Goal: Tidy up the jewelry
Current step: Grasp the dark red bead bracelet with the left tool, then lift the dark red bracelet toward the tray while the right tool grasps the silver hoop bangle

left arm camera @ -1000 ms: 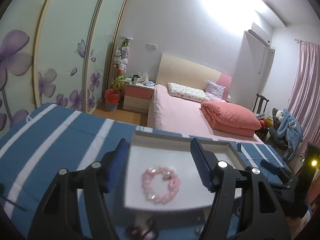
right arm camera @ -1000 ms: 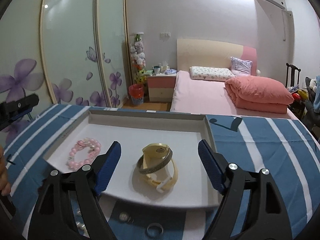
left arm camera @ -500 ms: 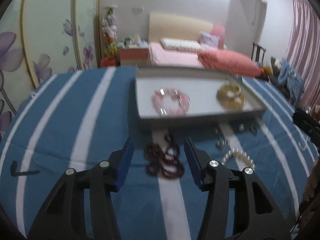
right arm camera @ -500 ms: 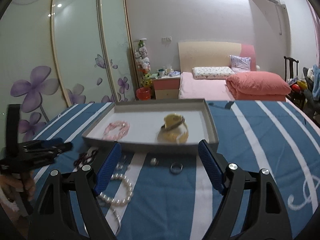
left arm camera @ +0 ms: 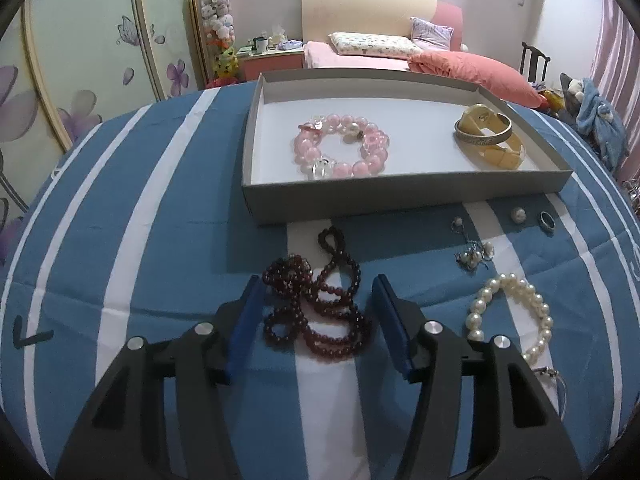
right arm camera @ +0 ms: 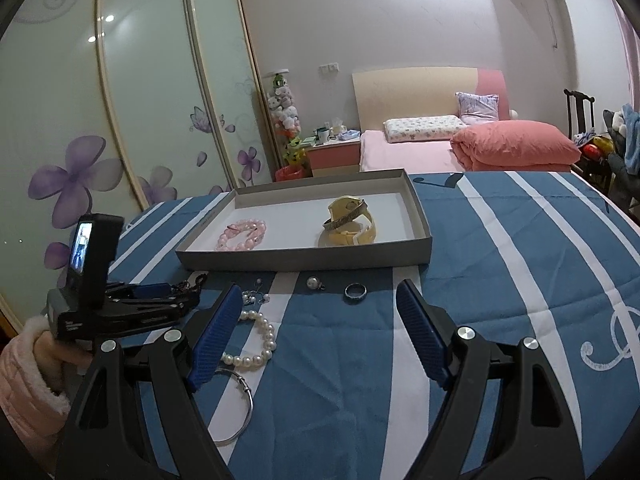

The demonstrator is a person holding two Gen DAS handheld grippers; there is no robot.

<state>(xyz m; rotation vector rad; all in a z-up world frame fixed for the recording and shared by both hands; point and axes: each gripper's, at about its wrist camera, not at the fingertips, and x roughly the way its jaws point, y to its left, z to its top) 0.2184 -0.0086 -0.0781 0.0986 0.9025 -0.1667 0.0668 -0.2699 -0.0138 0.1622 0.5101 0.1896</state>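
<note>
A grey tray (left arm camera: 256, 200) (right arm camera: 304, 258) on the blue striped cloth holds a pink bead bracelet (left arm camera: 342, 146) (right arm camera: 242, 234) and a yellow bangle set (left arm camera: 488, 136) (right arm camera: 350, 222). My left gripper (left arm camera: 318, 284) is open, its fingers on either side of a dark red bead necklace (left arm camera: 320, 304) lying in front of the tray. The left gripper also shows in the right wrist view (right arm camera: 160, 296). My right gripper (right arm camera: 320, 308) is open and empty above the cloth. A white pearl bracelet (left arm camera: 510, 316) (right arm camera: 256, 340), a ring (left arm camera: 547, 222) (right arm camera: 355, 293), a pearl stud (left arm camera: 519, 215) (right arm camera: 314, 282) and earrings (left arm camera: 472, 254) lie loose.
A thin silver bangle (right arm camera: 236, 408) lies at the front beside the pearl bracelet. Behind the table are a pink bed (right arm camera: 460, 148), a nightstand (right arm camera: 334, 152) and sliding wardrobe doors with purple flowers (right arm camera: 120, 140).
Both grippers have drawn back from over the tray. The left gripper has come down around the dark red necklace in front of the tray. The right gripper has pulled back and sits higher.
</note>
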